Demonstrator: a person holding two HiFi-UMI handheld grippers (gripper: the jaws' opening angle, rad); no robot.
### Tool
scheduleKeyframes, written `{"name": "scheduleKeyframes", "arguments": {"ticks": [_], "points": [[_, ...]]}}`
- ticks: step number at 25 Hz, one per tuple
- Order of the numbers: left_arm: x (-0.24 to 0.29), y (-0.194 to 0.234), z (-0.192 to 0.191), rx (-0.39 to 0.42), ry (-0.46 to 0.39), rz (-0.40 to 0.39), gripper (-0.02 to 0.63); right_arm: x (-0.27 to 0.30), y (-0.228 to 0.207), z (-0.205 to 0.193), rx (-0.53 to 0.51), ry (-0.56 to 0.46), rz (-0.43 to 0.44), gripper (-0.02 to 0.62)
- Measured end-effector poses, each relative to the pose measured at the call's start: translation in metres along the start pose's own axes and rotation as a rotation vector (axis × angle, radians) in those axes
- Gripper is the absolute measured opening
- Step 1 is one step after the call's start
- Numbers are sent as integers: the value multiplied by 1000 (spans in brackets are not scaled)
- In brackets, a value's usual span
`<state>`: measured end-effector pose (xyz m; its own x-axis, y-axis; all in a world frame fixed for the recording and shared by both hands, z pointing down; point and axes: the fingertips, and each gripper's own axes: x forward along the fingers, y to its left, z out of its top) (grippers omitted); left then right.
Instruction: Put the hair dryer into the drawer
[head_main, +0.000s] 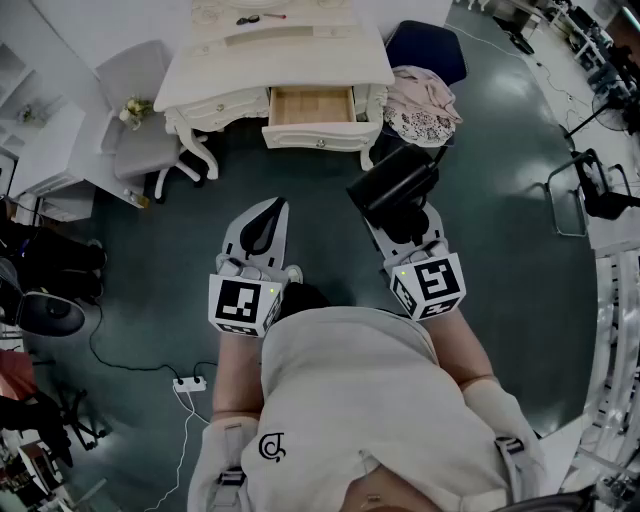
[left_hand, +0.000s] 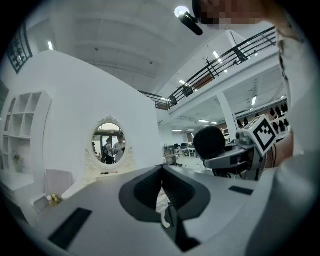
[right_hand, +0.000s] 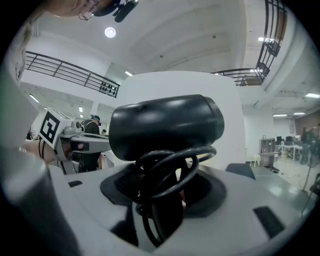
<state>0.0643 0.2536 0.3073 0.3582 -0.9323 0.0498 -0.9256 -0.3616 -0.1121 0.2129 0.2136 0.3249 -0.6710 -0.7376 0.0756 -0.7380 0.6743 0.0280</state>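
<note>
The person's shirt (head_main: 350, 400) carries a dark emblem (head_main: 271, 447) that is not readable as text. The right gripper (head_main: 405, 228) is clamped on the hair dryer (head_main: 392, 183), held in the air short of the open drawer (head_main: 311, 106). The coiled cord (right_hand: 167, 167) hides the handle. The left gripper (head_main: 262, 235) has its jaws together, with nothing between them.

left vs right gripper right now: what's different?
Left gripper: fingers together, nothing between them. Right gripper: fingers spread wider and clamped on the black hair dryer.
The left gripper's tip shows bare in the head view. The right gripper's tip is covered by the dryer body, with the cord looped at its fingers.
Shared: same white build, and both are held out toward the open drawer.
</note>
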Motion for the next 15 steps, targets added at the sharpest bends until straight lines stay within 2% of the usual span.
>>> {"name": "scheduleKeyframes", "arguments": {"ticks": [9, 15], "points": [[7, -8, 0, -1, -2, -11, 14, -4, -6, -2, -3, -2, 4, 241], [14, -8, -1, -7, 3, -17, 14, -3, -17, -8, 34, 16, -11, 242]]}}
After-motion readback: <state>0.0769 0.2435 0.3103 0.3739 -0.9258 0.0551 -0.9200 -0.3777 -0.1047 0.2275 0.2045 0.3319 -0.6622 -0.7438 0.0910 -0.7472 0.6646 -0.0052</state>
